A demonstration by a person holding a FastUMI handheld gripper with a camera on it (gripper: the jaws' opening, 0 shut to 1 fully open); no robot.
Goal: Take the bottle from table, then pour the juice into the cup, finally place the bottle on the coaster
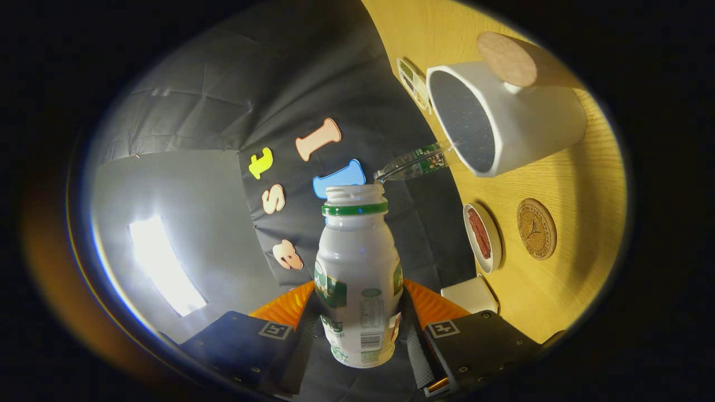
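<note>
The gripper (pixel 357 329) is clenching the white bottle (pixel 357 279) low on its body, a finger pressing in on either side, so the capless neck is standing free ahead of the fingers. The table (pixel 581 262) is appearing rolled far over to one side, which suggests the whole tool is being tipped sideways to bring the open mouth toward the white cup (pixel 503 123). The cup's dark opening is facing the bottle, well beyond the fingers, and it is looking as though the pour is either in hand or close to it (no stream of juice is showing between mouth and rim). A clear bottle (pixel 416 163) is lying between the white bottle's mouth and the cup, crowding the route. The round cork coaster (pixel 536 229) is sitting bare on the table beside a small dish (pixel 482 237), apart from the cup, so room is remaining there to set the bottle down; a white block (pixel 469 295) near the fingers is narrowing that approach.
</note>
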